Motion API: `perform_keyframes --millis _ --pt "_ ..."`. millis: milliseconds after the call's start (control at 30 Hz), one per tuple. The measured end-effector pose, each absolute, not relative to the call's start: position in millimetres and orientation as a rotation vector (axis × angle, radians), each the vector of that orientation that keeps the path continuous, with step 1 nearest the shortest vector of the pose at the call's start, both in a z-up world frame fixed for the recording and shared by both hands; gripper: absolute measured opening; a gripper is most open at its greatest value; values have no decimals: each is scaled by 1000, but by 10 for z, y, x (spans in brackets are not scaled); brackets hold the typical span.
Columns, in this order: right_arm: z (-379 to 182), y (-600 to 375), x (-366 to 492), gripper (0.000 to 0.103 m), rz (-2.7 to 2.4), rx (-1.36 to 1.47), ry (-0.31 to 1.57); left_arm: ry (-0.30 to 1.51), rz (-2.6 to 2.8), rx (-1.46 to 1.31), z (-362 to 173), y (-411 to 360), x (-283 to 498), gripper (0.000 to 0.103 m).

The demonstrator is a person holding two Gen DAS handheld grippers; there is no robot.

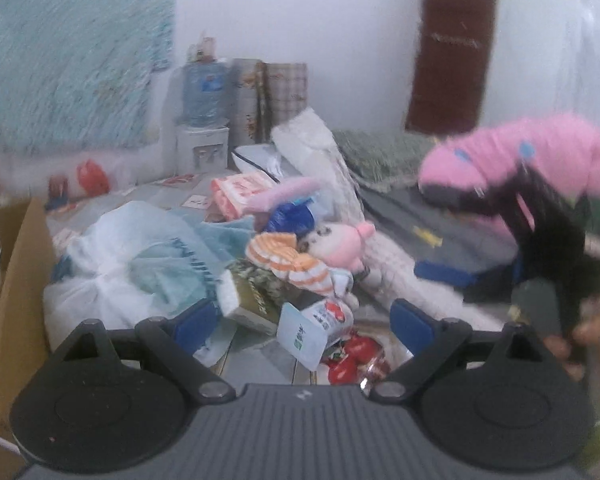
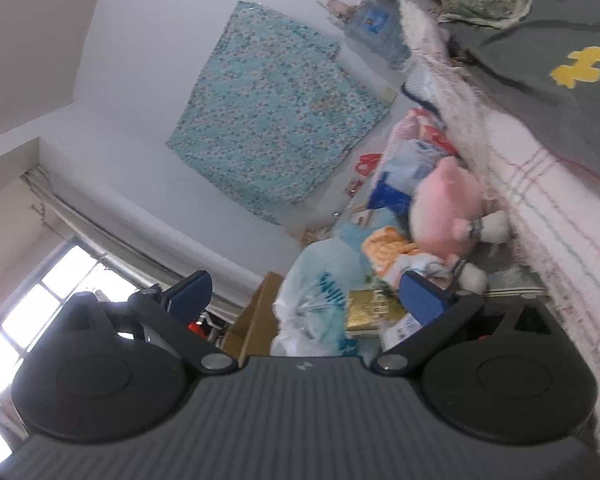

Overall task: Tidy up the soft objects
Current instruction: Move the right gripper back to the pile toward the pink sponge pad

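Observation:
A heap of soft things lies on the floor beside a bed. In it are a pink plush doll, an orange-striped soft toy and a purple plush piece. My left gripper hangs open just above the near side of the heap, nothing between its blue pads. The right gripper is rolled sideways and open, empty, pointing at the same heap. A long pink plush with blue spots rests on the bed behind the black frame held by a hand.
A white plastic bag of teal cloth and a green-gold box sit in the heap. A cardboard box stands at the left. The bed's white blanket carries a grey garment. A water bottle stands at the wall.

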State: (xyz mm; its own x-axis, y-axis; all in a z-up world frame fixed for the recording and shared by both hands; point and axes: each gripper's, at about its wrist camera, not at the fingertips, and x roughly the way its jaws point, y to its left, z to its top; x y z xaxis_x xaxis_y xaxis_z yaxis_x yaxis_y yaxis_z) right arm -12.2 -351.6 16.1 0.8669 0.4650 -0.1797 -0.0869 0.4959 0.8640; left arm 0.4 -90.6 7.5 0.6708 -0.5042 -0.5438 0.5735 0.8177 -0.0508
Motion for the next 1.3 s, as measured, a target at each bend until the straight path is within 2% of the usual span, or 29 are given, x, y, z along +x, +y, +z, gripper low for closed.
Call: perform_keyframes --millis 333,600,733,1067,1300 --pt "-101 -3612 88 101 298 1026 464 655 -637 160 -273 -1188 354 93" --pt "-112 -3533 307 101 311 1005 490 652 -609 123 -381 -1199 650 83" --pt "-61 -3477 416 100 322 977 490 649 -606 72 -414 -1171 817 73" --pt "380 -3490 853 99 270 879 438 608 -566 -9 -269 -1156 1297 61" --pt "773 -3272 1587 99 370 785 533 631 -509 -61 -234 -1056 1630 59"
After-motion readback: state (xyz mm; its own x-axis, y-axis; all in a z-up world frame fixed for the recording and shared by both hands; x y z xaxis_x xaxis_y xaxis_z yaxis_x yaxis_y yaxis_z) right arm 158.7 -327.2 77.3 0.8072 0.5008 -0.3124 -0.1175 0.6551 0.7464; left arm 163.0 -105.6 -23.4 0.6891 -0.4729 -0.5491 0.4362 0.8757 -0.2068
